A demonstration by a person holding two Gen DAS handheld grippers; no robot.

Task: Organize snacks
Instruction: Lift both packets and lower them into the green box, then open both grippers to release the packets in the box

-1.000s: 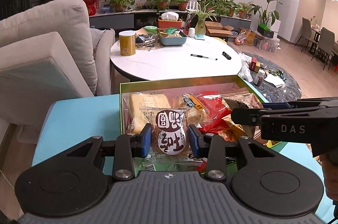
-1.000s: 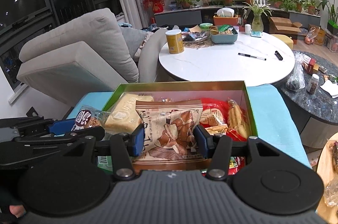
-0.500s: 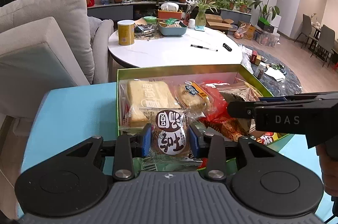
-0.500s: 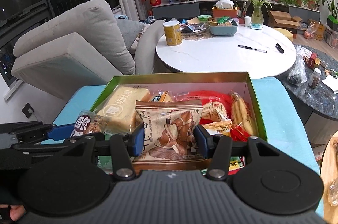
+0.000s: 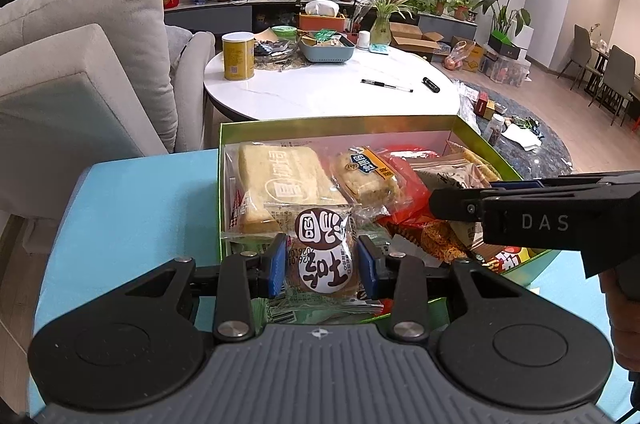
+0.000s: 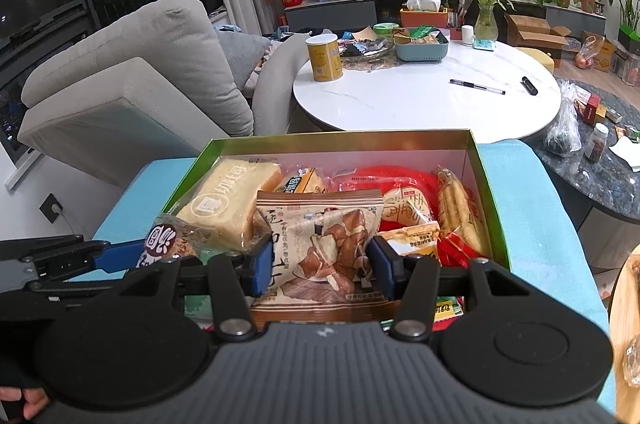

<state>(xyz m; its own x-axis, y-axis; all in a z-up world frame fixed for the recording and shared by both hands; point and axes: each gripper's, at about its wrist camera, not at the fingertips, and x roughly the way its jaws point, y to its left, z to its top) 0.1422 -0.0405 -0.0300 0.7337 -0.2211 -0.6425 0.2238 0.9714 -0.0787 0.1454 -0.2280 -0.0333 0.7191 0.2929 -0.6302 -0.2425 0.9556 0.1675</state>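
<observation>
A green box (image 5: 336,126) (image 6: 486,176) full of packaged snacks sits on a blue table (image 5: 132,208). My left gripper (image 5: 322,260) is shut on a small round pastry packet (image 5: 322,256) with a brown and white label, held over the box's near left part. My right gripper (image 6: 318,264) is shut on a beige mushroom snack bag (image 6: 324,244), held over the box's near middle. Inside lie a wrapped toast loaf (image 5: 286,180) (image 6: 228,200), a cake packet (image 5: 366,172), red bags (image 6: 384,178) and a pack of sticks (image 6: 456,212). Each gripper shows in the other's view.
Behind the box stands a round white table (image 6: 424,100) with a yellow can (image 6: 324,58), a blue basket (image 6: 420,44) and pens. A grey sofa (image 6: 132,80) is at the left. A dark round table (image 6: 604,160) with clutter is at the right.
Both grippers have shifted forward and tilted down over the box, each keeping hold of its packet. The box now sits higher and fuller in both views.
</observation>
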